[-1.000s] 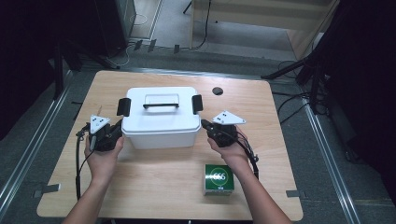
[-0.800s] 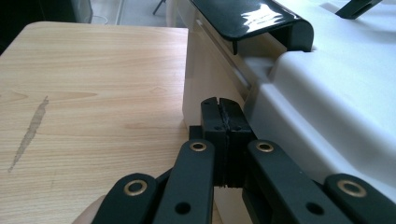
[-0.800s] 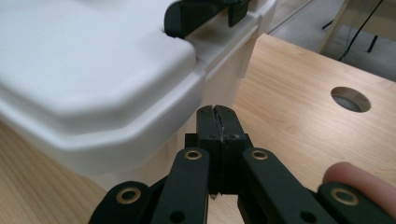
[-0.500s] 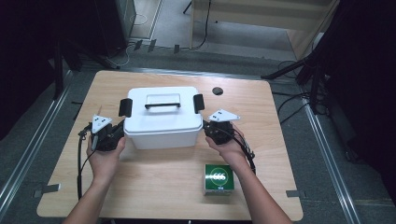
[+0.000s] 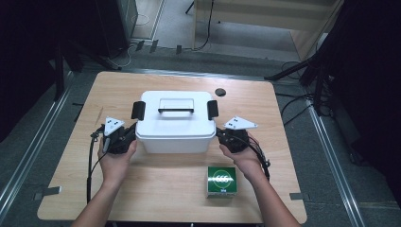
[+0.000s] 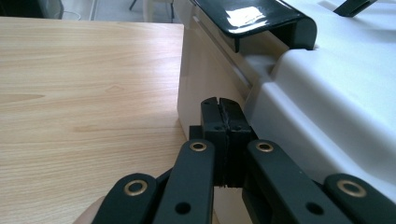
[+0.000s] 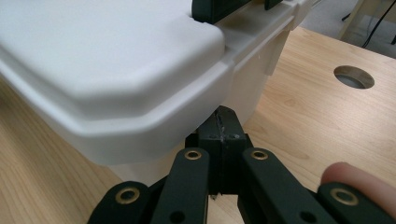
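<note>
White plastic storage box (image 5: 174, 124), lid on, set near the middle of the wooden table (image 5: 142, 194), black latches (image 5: 138, 109) folded down at both short ends and a handle (image 5: 175, 105) lying flat on the lid. Left gripper (image 5: 124, 137) brought to the box's left end, jaws pressed together with nothing between them; seen in the left gripper view with tips (image 6: 219, 103) just under the lid's rim, close to the wall, contact hard to judge. Right gripper (image 5: 226, 138) mirrored at the right end, jaws likewise pressed together and empty, tips (image 7: 223, 114) tucked below the overhanging lid edge. Symmetric placement probably meant to brace or lift the box from both ends at once, closed jaws serving as blunt pushers, not pincers. Green carton (image 5: 221, 180) left apart, near the table's front edge, clear of both hands. Round hole (image 5: 220, 91) in the tabletop behind the box.
</note>
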The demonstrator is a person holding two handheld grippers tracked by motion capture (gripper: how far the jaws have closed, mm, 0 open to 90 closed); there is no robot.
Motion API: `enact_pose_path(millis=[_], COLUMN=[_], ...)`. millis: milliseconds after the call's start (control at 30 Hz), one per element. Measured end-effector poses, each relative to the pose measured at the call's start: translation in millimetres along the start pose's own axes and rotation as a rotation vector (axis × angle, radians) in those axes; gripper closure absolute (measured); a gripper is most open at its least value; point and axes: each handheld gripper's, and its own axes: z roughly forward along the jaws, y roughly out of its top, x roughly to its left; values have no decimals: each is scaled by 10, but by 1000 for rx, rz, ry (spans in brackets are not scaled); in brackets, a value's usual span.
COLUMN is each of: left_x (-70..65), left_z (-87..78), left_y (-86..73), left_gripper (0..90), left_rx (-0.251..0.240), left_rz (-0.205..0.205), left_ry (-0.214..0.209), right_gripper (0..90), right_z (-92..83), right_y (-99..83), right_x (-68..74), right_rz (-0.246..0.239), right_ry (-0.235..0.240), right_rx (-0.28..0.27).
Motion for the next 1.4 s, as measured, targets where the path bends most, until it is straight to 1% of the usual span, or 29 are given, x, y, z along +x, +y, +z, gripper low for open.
enact_pose_path(millis=[100,133,200,267,300,367,467,533,567,600,667,700,767,800,833,900,933,967,1000,1033,1067,1133,1167,1233,1267,1300,1333,1367,1400], left_x=[1,8,33,40,40,48,94,157,187,218,270,291,320,330,341,373,391,400,404,415,427,444,450,460,460,471,476,480,478], left_z=[-22,-28,-41,-52,-61,-86,-139,-189,-222,-257,-346,-392,-470,-503,-529,-573,-591,-603,-613,-623,-629,-638,-647,-662,-662,-669,-676,-684,-680], left_y=[-5,-8,-12,-17,-20,-32,-66,-100,-120,-144,-203,-233,-300,-333,-362,-424,-455,-483,-509,-528,-538,-551,-564,-594,-594,-612,-619,-626,-636], left_gripper=[900,900,900,900,900,900,900,875,842,797,755,703,571,517,451,332,309,277,237,203,168,113,92,59,49,43,42,42,40], left_rx=[-8,-13,-17,-17,-15,-28,-45,-54,-59,-71,-100,-110,-118,-123,-117,-111,-103,-94,-87,-78,-70,-53,-53,-48,-48,-44,-53,-56,-60], left_rz=[3,-7,-15,-11,-3,-10,-6,-14,-19,-26,-33,-35,-36,-38,-36,-47,-49,-53,-54,-52,-57,-56,-58,-53,-53,-49,-47,-34,-26], left_ry=[18,22,26,28,28,28,38,44,57,59,54,54,60,62,71,74,66,77,94,103,109,112,108,88,88,97,104,107,124], right_gripper=[900,900,900,900,900,900,873,843,818,794,733,695,598,558,532,465,443,431,411,376,360,313,294,234,234,156,142,129,126], right_z=[-16,-16,-15,-11,-15,-33,-93,-150,-181,-217,-292,-328,-395,-426,-453,-501,-525,-550,-569,-590,-611,-662,-687,-720,-720,-730,-728,-727,-727], right_y=[-16,-19,-25,-24,-24,-30,-55,-77,-86,-94,-108,-115,-126,-130,-131,-127,-123,-115,-105,-92,-77,-39,-17,28,28,78,102,128,154], right_x=[13,22,51,65,75,74,46,14,-10,-37,-87,-112,-163,-180,-194,-216,-225,-230,-238,-245,-260,-294,-313,-343,-343,-342,-334,-328,-322], right_rz=[-4,-6,-30,-53,-57,-70,-66,-67,-66,-59,-56,-57,-46,-47,-59,-81,-97,-107,-123,-139,-154,-167,-177,-190,-190,-210,-229,-248,-250], right_ry=[3,8,14,18,17,17,4,-7,-5,7,15,12,15,7,-2,4,14,18,13,4,-4,-4,2,48,48,80,88,85,93], right_rx=[-5,-8,-9,-11,-9,-11,-18,-11,-11,-13,-17,-22,-28,-29,-30,-30,-36,-35,-33,-31,-32,-34,-31,-9,-9,28,43,57,71])
